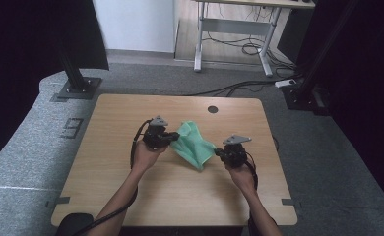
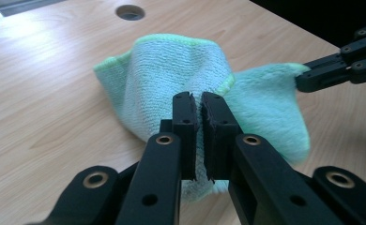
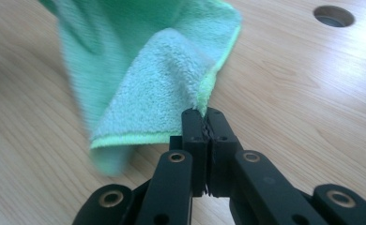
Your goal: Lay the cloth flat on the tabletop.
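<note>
- Green cloth (image 1: 192, 144) hangs between the two grippers over the middle of the wooden counter (image 1: 116, 191), its lower folds seeming to brush the surface.
- Left gripper (image 1: 171, 139) is clenched on one edge of the cloth, with fabric pinched between its jaws in the left gripper view.
- Right gripper (image 1: 218, 154) is clamped on the opposite corner; its jaws meet on the hem.
- A round cable hole (image 1: 212, 109) lies in the counter beyond the cloth.

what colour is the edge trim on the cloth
Lime green, brighter than the mint-green cloth itself; the right gripper view shows it best.
</note>
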The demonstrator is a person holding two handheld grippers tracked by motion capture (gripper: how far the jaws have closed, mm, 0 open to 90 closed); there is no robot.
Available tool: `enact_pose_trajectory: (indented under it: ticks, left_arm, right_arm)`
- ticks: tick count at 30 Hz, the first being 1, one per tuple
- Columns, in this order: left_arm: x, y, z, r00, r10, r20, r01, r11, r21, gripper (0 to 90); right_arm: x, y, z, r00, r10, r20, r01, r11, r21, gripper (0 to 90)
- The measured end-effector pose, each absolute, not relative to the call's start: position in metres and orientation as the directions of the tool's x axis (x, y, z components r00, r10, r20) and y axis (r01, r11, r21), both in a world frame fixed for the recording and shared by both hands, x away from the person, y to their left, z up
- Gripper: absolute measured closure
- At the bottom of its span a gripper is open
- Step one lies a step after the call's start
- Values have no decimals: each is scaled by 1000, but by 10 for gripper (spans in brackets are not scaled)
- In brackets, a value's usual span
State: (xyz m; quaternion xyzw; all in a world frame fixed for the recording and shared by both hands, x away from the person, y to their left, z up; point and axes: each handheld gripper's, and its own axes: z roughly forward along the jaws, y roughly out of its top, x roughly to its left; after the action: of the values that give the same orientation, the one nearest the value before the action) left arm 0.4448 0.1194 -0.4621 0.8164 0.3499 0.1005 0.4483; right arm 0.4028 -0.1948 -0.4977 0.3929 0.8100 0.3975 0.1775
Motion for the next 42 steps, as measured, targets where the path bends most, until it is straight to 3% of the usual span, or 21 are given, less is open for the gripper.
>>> enact_pose_trajectory:
  ticks: [13,22,28,34,42]
  left_arm:
    - [439,161,-463,672,725,-148,511,-310,801,844]
    - [437,178,-493,639,754,-151,571,-333,751,804]
    - [432,190,-504,606,786,-122,586,-338,737,644]
    - [426,202,-505,572,811,-124,592,-304,747,380]
    - [404,193,-518,577,813,-83,601,-354,716,168]
  right_arm:
    - [399,-215,-503,-600,799,41,533,361,765,874]
    - [396,-212,-520,-624,777,77,572,387,723,871]
    - [396,-213,-525,-621,779,82,596,402,695,787]
    - [398,-219,-519,-593,802,71,589,373,717,563]
    - [415,-210,-518,-578,815,45,581,372,724,347]
